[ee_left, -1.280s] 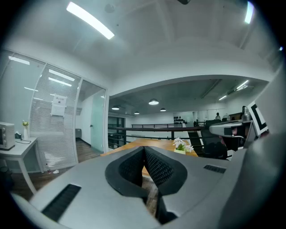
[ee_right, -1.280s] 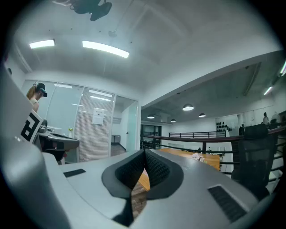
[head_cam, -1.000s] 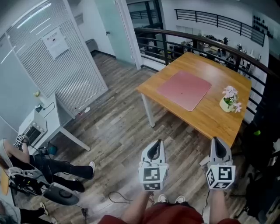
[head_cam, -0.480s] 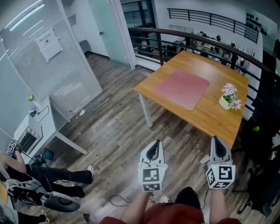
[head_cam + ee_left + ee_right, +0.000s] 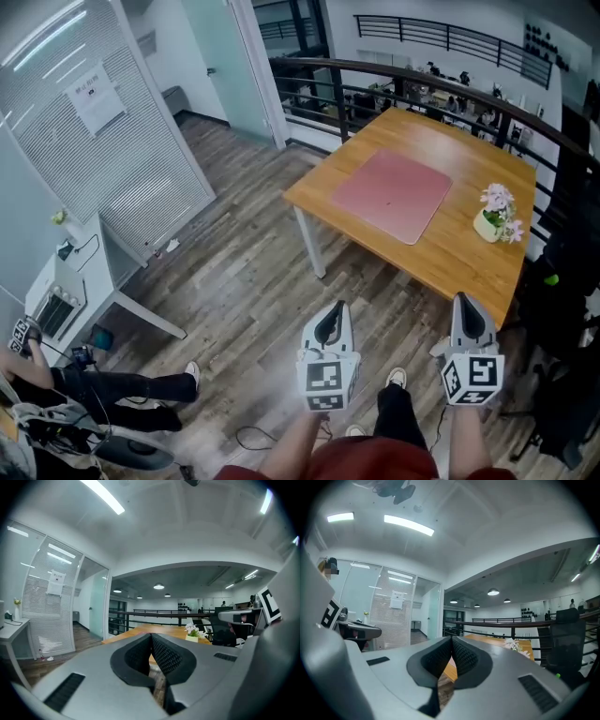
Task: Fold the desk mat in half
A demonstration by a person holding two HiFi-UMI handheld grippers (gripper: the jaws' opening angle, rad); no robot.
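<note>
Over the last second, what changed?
The person stepped toward the table, with one shoe now forward. Nothing was grasped or released. The left gripper and right gripper stay shut and empty, and the pink desk mat lies flat, unfolded.

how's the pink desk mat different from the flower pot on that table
The desk mat lies flat and unfolded; the flower pot stands upright. The desk mat is plain pink and broad; the flower pot is small and pale, with pinkish-white blooms. Both rest on the wooden table, apart.
</note>
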